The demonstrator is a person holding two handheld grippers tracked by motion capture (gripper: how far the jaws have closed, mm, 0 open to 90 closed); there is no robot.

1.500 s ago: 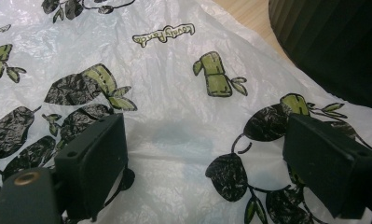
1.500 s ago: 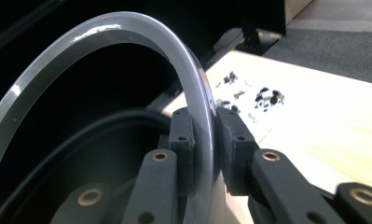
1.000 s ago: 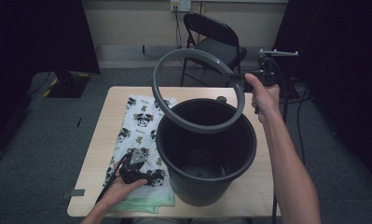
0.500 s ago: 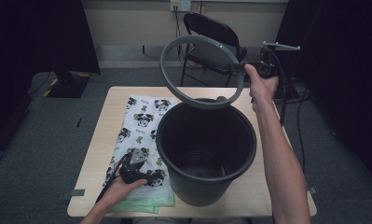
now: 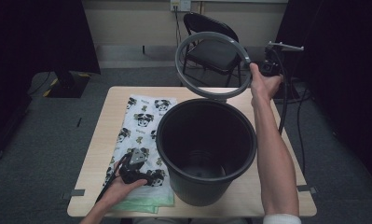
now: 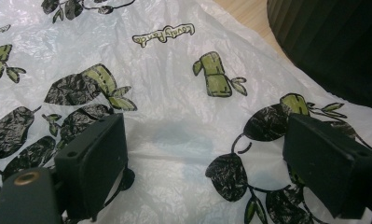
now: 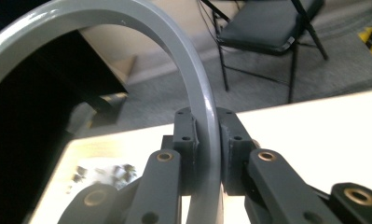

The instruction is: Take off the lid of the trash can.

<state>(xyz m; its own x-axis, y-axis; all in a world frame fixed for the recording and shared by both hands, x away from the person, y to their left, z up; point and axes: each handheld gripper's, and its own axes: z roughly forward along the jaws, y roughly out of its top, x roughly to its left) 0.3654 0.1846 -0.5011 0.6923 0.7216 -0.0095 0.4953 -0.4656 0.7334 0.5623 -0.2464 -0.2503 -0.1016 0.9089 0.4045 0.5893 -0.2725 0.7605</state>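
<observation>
A grey ring [image 5: 207,33] hangs tilted in the air beyond the far rim of a black bucket [image 5: 207,186]. My right gripper [image 5: 248,61] is shut on the ring's right side. In the right gripper view both pads press on the ring [image 7: 193,79], with the gripper [image 7: 207,135] clamped around it. A panda-print plastic bag [image 5: 141,116] lies flat on the table left of the bucket. My left gripper [image 5: 144,173] rests on the bag's near end, open. In the left gripper view the gripper [image 6: 207,140] has its jaws wide apart over the bag [image 6: 174,70], and the bucket wall [image 6: 333,42] stands at the upper right.
The wooden table [image 5: 104,140] is small and the bucket takes up its right half. A folding chair [image 5: 216,53] stands behind the table, seen through the ring. A cable [image 5: 284,107] trails from the right gripper past the table's right edge. Dark curtains flank both sides.
My right gripper has carried the ring up off the bucket's rim and away to the right, and the ring now stands more upright. The left gripper has stayed put.
</observation>
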